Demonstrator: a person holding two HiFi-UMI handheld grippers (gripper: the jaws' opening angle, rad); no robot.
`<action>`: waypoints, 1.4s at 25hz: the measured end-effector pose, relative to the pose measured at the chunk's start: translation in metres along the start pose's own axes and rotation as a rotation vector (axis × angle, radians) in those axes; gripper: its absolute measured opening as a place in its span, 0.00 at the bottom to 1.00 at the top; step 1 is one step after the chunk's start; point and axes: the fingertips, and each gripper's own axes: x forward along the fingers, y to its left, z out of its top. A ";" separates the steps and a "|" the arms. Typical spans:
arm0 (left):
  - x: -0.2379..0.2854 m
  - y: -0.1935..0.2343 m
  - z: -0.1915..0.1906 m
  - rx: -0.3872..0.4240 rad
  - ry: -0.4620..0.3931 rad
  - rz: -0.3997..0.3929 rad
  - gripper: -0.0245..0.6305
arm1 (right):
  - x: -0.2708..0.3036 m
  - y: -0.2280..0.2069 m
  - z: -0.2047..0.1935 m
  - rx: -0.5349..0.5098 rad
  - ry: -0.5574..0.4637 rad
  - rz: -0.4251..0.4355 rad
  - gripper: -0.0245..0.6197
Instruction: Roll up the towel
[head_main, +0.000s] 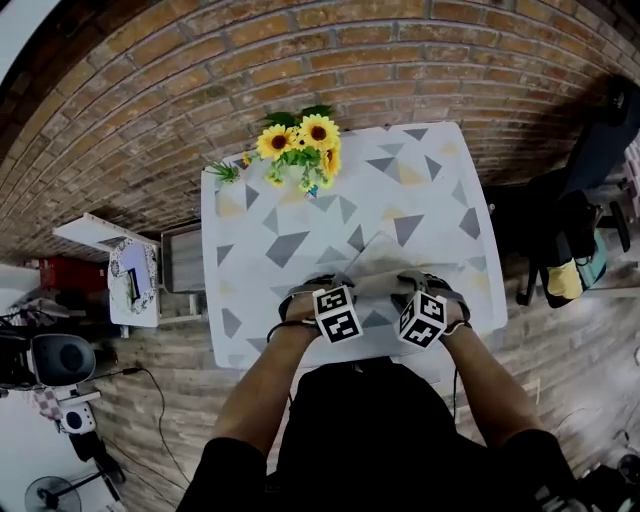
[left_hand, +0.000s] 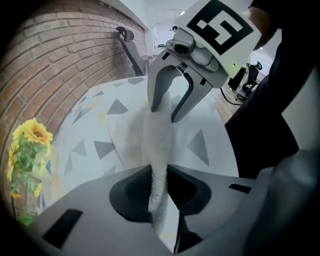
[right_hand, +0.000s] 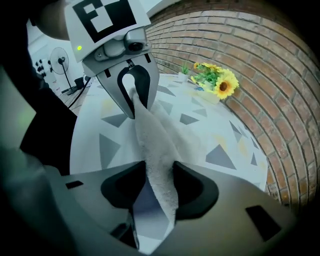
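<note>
Your left tool (left_hand: 160, 172) is clamped on a thin fold of the towel (head_main: 375, 262), which runs out of its jaws in a raised ridge. Your right tool (right_hand: 159, 167) is closed on a thicker bunch of the same edge. Below that pinch is a gap where the patterned cloth underneath shows through. I judge that looser bite on the right to be the weak point. If you turn or pull the two tools unevenly, the towel could slide out there and the lifted edge would drop flat.

The tools face each other, close together, near your side of the counter (head_main: 232, 340), so they hold only a short stretch of the edge. The rest of the towel lies spread on the counter beyond them. With so narrow a grip, the outer corners are likely to lag, and the roll may come out skewed or cone-shaped. Watch that both ends turn together.

Under the towel lies a tablecloth (head_main: 290, 240) with a triangle print. If you press down while rolling, it could ruck up and be drawn into the roll.

The sunflowers (head_main: 305, 145) stand at the far edge, well apart from the towel. They are at risk only if you push the roll a long way forward.
</note>
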 end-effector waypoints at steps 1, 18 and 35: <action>-0.003 -0.010 -0.007 -0.011 -0.005 -0.012 0.16 | 0.000 0.010 0.003 -0.008 0.002 0.007 0.33; -0.035 -0.045 -0.076 -0.010 -0.042 0.054 0.38 | -0.007 0.073 0.044 -0.093 0.054 0.051 0.30; -0.036 0.003 -0.032 -0.002 -0.091 0.106 0.38 | 0.017 -0.013 0.078 -0.103 0.016 0.053 0.27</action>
